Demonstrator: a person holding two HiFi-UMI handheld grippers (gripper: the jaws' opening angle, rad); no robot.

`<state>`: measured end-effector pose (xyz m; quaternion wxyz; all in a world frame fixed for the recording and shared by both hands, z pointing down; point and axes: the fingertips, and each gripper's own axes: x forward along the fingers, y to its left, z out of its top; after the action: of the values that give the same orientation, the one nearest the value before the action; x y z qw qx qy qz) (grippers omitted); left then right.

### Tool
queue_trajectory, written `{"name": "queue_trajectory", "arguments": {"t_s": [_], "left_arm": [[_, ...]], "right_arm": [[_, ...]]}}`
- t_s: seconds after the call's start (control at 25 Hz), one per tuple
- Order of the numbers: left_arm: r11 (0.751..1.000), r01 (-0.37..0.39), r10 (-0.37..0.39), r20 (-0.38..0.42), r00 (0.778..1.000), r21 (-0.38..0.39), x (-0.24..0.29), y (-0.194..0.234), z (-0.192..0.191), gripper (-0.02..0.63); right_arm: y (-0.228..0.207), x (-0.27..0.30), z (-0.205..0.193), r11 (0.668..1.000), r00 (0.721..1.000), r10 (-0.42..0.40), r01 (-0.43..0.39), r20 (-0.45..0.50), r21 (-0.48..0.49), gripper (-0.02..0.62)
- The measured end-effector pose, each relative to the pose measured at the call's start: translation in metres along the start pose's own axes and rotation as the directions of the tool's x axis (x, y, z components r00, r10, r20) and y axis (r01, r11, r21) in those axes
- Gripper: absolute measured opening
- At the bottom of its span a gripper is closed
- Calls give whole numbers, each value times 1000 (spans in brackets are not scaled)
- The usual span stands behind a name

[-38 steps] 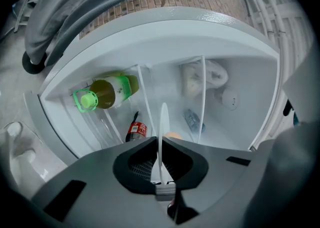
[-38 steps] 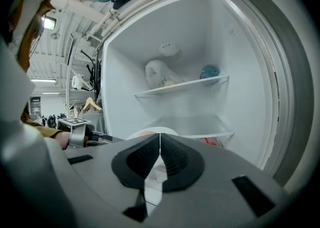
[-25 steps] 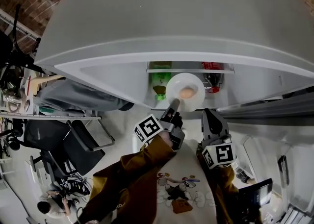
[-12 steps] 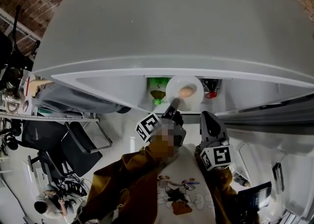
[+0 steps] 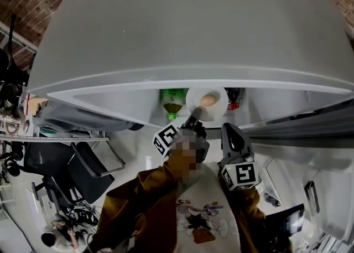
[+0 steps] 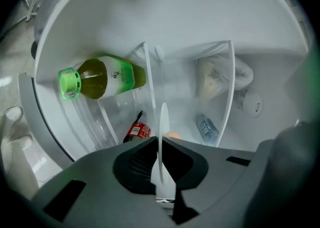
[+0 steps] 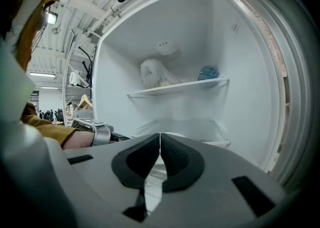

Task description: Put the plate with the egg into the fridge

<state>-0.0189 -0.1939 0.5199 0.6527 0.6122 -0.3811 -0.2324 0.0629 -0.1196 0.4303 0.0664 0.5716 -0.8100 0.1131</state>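
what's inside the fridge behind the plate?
Visible: green-capped bottle, red-labelled dark bottle, white bag, small blue packet. The plate, edge-on in the left tongs, and the tongs' body block the rest.

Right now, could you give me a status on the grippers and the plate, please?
Left gripper shut on plate rim, egg aboard, at fridge opening. Right gripper shut, empty. Green bottle inside, clear of plate.
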Motion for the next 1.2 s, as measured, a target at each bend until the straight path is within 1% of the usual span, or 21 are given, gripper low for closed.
{"name": "queue_trajectory", "arguments": {"t_s": [0.2,0.4,0.76,0.92,1.2], "left_arm": [[1000,4,-4,-24,1000,-4,16,-3,-5,26],[1000,-10,10,-31,999,-11,28,-1,-8,26],[1000,-22,21,-34,999,-20,42,-2,-8,26],[1000,-26,25,-36,999,-18,47,-3,-9,26],[999,-33,32,-52,998,-11,55,-4,-13,26]], "right_arm": [[-7,-5,-2,1000,1000,-24,24,2,11,6],[-15,-7,-4,998,999,-49,49,6,30,6],[-18,-7,-3,998,998,-57,56,8,31,6],[-19,-8,-7,996,998,-65,64,6,54,6],[-20,-5,-9,997,998,-70,70,-3,41,6]]}}
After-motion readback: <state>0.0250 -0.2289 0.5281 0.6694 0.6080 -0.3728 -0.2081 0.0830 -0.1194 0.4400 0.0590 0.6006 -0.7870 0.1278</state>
